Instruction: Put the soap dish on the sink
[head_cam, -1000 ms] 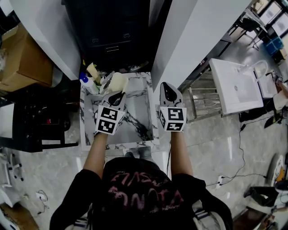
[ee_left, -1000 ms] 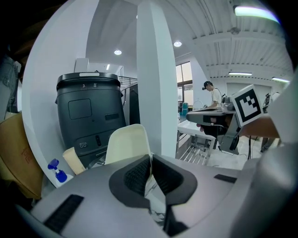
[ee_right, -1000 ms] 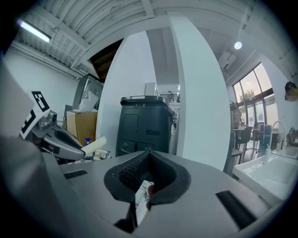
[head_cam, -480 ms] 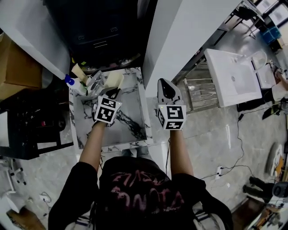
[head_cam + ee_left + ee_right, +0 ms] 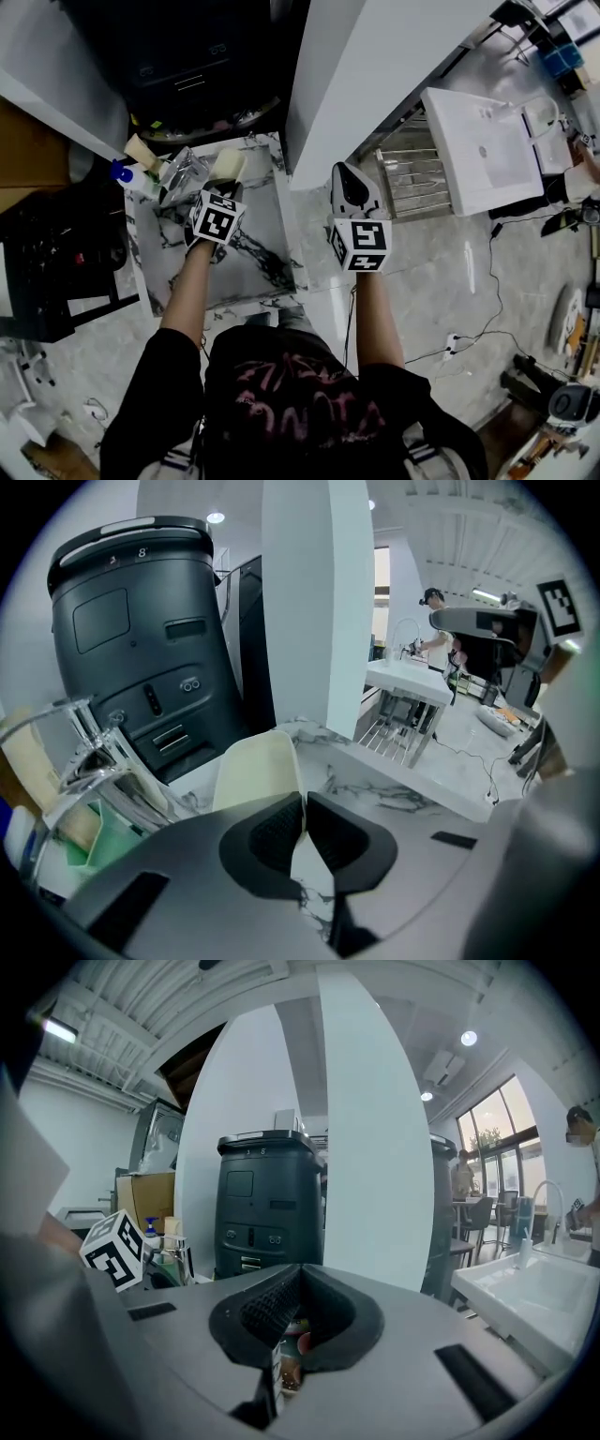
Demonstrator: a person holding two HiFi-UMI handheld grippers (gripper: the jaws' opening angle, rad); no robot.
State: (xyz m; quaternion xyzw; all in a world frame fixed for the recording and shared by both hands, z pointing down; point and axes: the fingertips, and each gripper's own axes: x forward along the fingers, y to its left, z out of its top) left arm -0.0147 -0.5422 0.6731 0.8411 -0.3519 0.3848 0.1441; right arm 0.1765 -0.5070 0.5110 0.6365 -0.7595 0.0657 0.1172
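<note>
While the blue-capped plastic bottle [image 5: 123, 174] and shiny chrome faucet [image 5: 183, 175] crowded the far-left corner, the left gripper [image 5: 226, 192] hung just right of them, over the back of the white, grey-veined marble sink top [image 5: 253, 258]. Its jaws were clamped on one thin edge of the pale cream, rounded plastic soap dish [image 5: 255, 771], so the dish stuck out ahead of them, tipped up rather than lying flat. My guess: it was held by the rim so it could go down on bare marble beside the faucet clutter. The dish looked plain, smooth and shallow with rounded corners; couldn't tell if it touched the marble. Off to the right, the right gripper [image 5: 298, 1279] floated past the sink's edge, jaws pinched together on nothing, probably just parked out of the way.
</note>
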